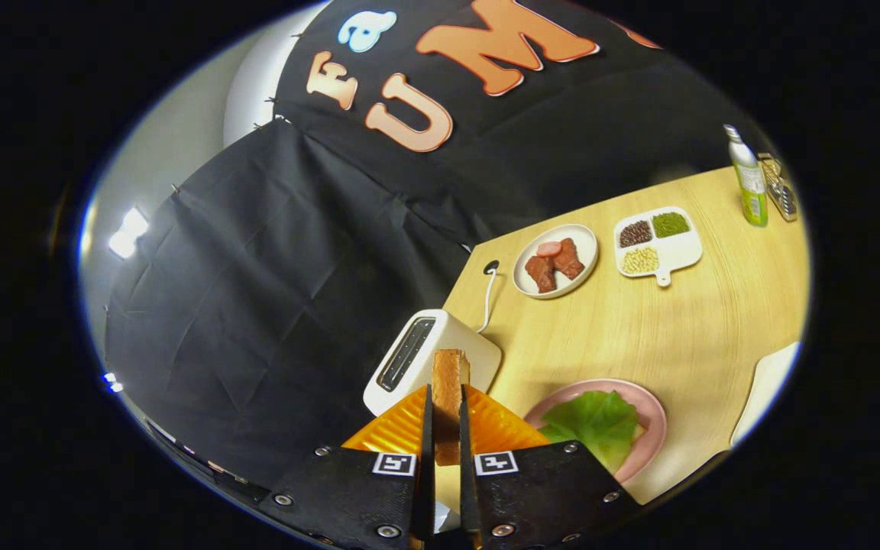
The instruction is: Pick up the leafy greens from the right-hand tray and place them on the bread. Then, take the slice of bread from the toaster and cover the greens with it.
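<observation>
Pale wood grain covers the table (661,328), which sits in front of a black cloth wall and appears tilted in the gripper view. At the near side, the gripper (446,447) has its two fingers closed tight on a slice of bread (449,397), both pressing its flat faces so the toasted slice stands on edge between them, lifted clear above the white toaster (425,359). The toaster lies just beyond the fingers, its dark slot facing up and its white cord running toward a hole in the tabletop. Just to the right of the fingers rests a pink plate (650,424) carrying the leafy greens (596,424), which are spread flat over a pale piece of bread whose edge barely peeks out beneath them. Farther back on the table stands a white plate (585,241) with reddish-brown pieces of meat on it, and beside that a white divided tray (677,252) holding dark, green and yellowish grains in separate compartments. A green bottle (749,183) stands upright near the far corner. A white tray (768,389) edge shows at the right.
</observation>
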Motion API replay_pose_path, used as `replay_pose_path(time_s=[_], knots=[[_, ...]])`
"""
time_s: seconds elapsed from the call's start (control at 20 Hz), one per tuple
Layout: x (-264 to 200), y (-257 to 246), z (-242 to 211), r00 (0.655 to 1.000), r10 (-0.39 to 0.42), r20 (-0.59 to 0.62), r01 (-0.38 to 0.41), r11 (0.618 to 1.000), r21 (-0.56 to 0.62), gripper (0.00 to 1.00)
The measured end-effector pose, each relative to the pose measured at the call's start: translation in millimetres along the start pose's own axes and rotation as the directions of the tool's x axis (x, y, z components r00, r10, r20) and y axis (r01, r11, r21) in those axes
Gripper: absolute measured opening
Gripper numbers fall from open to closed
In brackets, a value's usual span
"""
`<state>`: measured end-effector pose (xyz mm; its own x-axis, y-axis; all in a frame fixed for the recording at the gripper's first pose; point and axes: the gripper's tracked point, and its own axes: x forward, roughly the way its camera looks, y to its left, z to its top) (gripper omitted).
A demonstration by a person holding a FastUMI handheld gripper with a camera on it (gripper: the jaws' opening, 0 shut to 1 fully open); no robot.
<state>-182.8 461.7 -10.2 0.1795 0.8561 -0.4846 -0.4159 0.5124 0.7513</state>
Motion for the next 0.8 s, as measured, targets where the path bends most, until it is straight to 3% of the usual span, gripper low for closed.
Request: replay_pose_path(time_s=[0.5, 0.8], knots=[[6.3, -55.0, -38.3, 0.999, -0.025, -0.047, 0.029, 0.995, 0.100, 0.14], [12.6, -98.6, -64.0, 0.990, -0.104, -0.090, 0.113, 0.988, 0.103, 0.14]])
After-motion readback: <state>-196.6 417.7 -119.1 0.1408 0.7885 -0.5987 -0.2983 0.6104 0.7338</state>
